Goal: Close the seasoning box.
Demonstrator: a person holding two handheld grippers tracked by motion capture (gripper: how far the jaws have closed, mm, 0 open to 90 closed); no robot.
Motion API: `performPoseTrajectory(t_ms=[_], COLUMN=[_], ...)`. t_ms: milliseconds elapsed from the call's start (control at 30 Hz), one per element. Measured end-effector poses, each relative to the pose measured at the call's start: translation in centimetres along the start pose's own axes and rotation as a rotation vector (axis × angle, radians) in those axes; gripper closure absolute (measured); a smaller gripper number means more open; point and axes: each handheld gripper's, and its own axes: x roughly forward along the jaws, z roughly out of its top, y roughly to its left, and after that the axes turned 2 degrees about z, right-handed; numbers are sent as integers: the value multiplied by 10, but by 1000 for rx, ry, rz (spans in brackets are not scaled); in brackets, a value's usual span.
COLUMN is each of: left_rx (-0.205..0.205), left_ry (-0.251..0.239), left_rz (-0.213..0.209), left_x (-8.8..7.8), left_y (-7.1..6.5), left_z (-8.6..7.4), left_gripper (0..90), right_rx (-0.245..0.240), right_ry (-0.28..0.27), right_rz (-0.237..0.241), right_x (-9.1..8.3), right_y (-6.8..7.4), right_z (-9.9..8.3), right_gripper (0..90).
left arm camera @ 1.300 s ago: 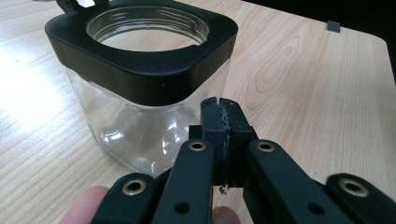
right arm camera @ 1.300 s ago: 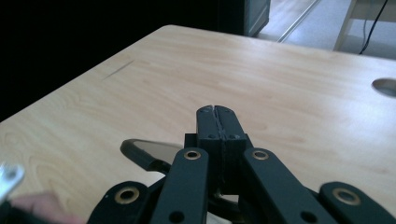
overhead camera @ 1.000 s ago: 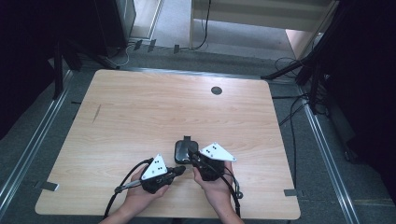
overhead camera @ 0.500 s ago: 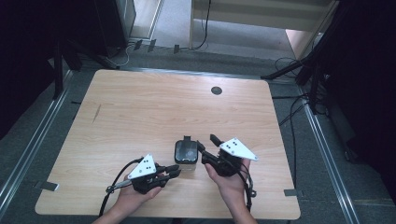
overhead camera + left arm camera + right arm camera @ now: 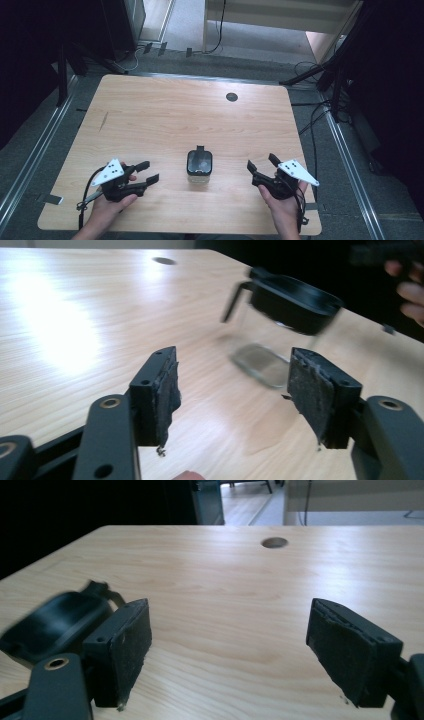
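Note:
A small clear glass container with a black lid and a black side clip [image 5: 199, 165] stands on the wooden table [image 5: 170, 115] near the front, between my two grippers. My left gripper [image 5: 148, 171] is to its left, apart from it, jaws wide. They have just been opening and nothing is between them. In the left gripper view the container [image 5: 285, 315] is blurred beyond my spread pads [image 5: 160, 385]. My right gripper [image 5: 261, 162] is to the container's right, its jaws also just opened wide and bare. The right gripper view has the black lid [image 5: 55, 625] behind the left pad [image 5: 127, 650].
A round cable hole [image 5: 231, 96] sits near the table's far edge. A dark scratch [image 5: 103, 121] marks the left side. Cables and black stands [image 5: 320, 75] lie on the floor behind and to the right. The other hand's fingers [image 5: 410, 290] show at the left gripper view's top right.
Both hands drew apart from the container, the left one leftward and the right one rightward. Both pairs of jaws went from shut to wide. The container stays standing on the table.

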Motion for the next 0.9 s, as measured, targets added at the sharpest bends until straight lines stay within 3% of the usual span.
performPoseTrajectory(t_ms=[33,67,100,233,267,367,500,533,567,600,633,733,900], left_rx=[-15,-15,-21,-51,-59,-55,-93,-96,-96,-69,-55,-44,-81], left_ry=[-6,-6,-7,-19,-22,-17,-37,-43,-43,-27,-17,-1,-23], left_rz=[31,31,53,113,132,194,256,291,291,339,358,385,404], left_x=[-8,-8,-14,-33,-38,-50,-65,-72,-72,-78,-81,-87,-92], left_y=[8,8,14,32,36,48,64,70,70,76,78,82,87], left_z=[0,0,-1,-5,-7,-11,-13,-14,-14,-16,-18,-21,-23], left_gripper=[367,361,361,359,361,362,364,364,365,364,364,363,371], right_rx=[9,15,15,51,45,51,46,47,56,60,63,73,109], right_ry=[4,6,6,7,14,26,60,65,73,75,78,82,75], right_rz=[-7,-18,-18,-73,-102,-129,-180,-186,-197,-205,-212,-224,-212], right_x=[-3,-6,-6,-22,-27,-32,-38,-39,-41,-43,-45,-50,-54], right_y=[-4,-10,-10,-34,-44,-54,-73,-76,-80,-83,-87,-94,-102], right_z=[-2,-5,-5,-16,-21,-27,-41,-43,-46,-49,-51,-56,-64], right_gripper=[182,183,183,195,201,204,206,206,206,206,206,206,207])
